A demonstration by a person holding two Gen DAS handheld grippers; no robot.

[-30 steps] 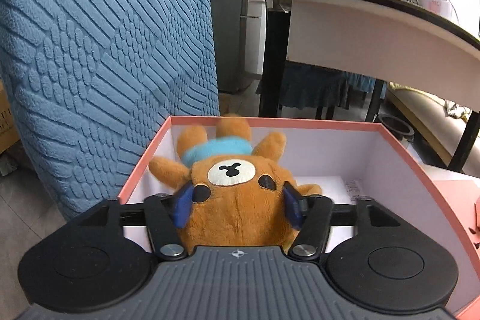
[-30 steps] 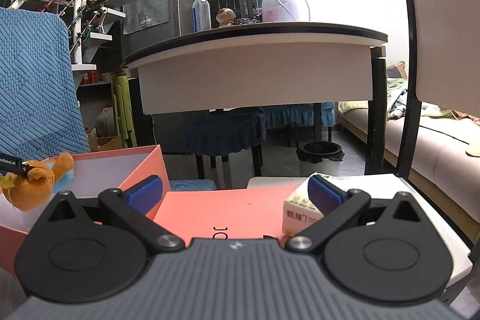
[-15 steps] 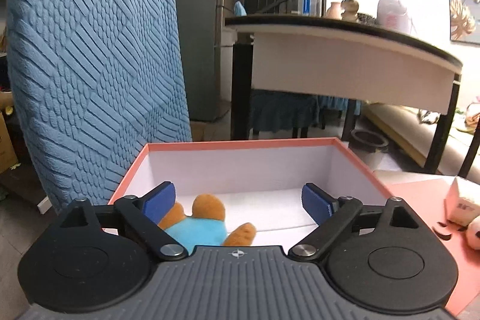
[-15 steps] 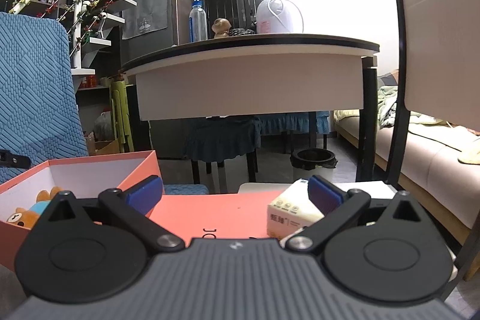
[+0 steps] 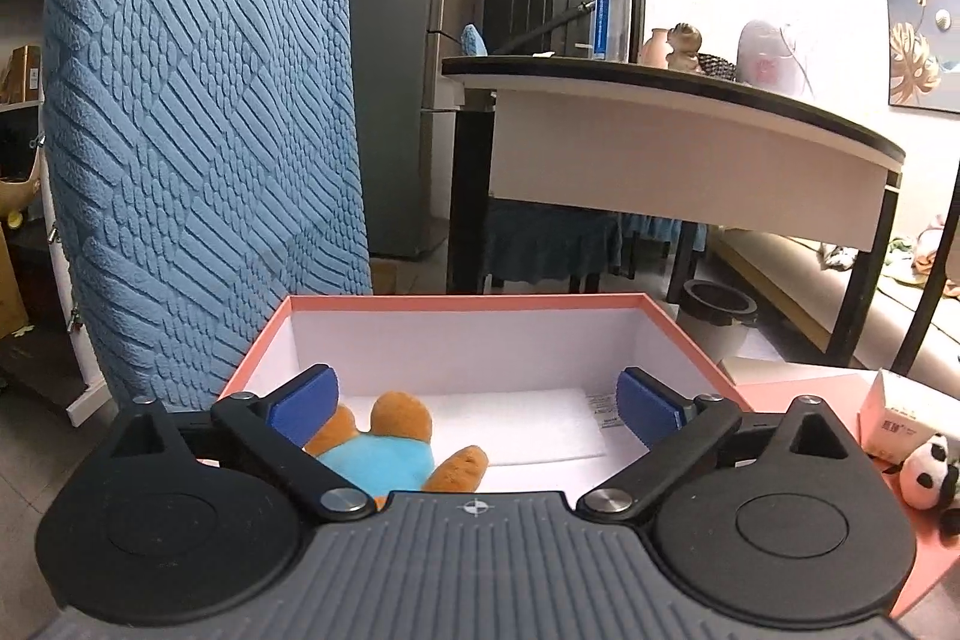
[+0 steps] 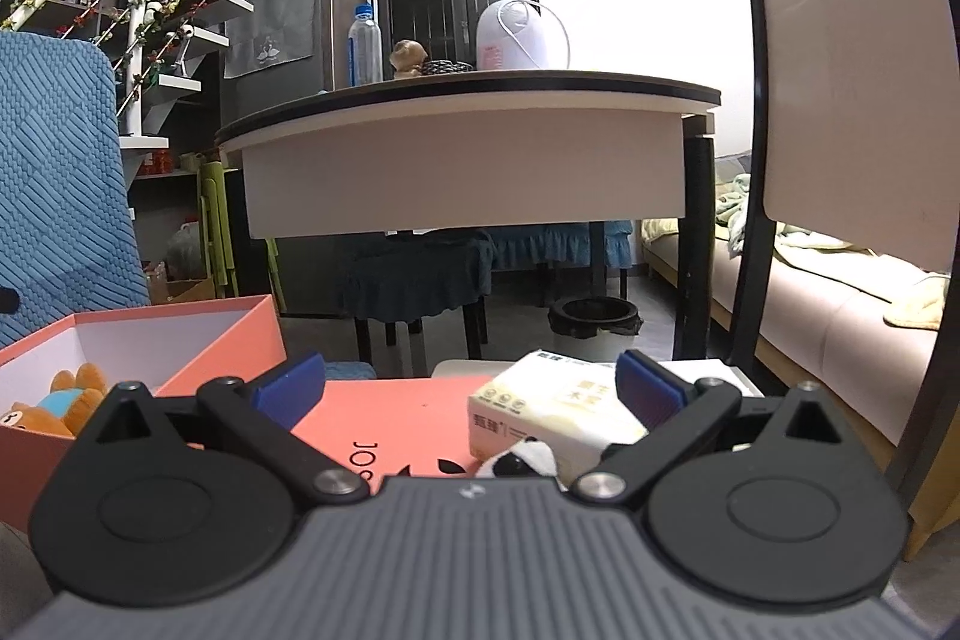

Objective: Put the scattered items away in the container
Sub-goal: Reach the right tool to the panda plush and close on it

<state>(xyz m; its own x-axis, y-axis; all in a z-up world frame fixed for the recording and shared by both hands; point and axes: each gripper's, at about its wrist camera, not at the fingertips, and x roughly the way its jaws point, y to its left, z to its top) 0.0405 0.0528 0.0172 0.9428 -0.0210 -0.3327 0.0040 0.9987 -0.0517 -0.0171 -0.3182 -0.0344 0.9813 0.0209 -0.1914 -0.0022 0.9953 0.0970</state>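
Plush bear (image 5: 393, 451) lay inside the pink box (image 5: 468, 303), on the white floor near the box's left wall, its orange ears and light blue cap turned toward the far wall. In the right wrist view the same toy (image 6: 51, 409) showed low in the near corner, face up. A white pad (image 5: 528, 424) covered the floor of the box beyond the bear, with a small printed label at its right end.

Above the near edge of the box hung the left gripper (image 5: 477, 397), its blue-padded jaws spread wide and holding nothing; the left pad sat just over the bear's ear, though whether it touched could not be told.

Right of the box lay the pink lid (image 6: 390, 418), flat, with dark lettering on it. A tissue pack (image 6: 546, 412) rested on the lid's far right part, and a small panda toy (image 6: 519, 460) sat just in front of it, partly hidden by the gripper body. From the left wrist view the tissue pack (image 5: 897, 424) and the panda (image 5: 930, 475) stood side by side at the right edge. The right gripper (image 6: 471, 388) hovered over the lid with its jaws wide apart and empty, the tissue pack lying between them in the view.

Behind the box rose a chair back in a blue textured cover (image 5: 198, 130). Farther off stood a table (image 6: 474, 148) carrying a water bottle (image 6: 365, 46).
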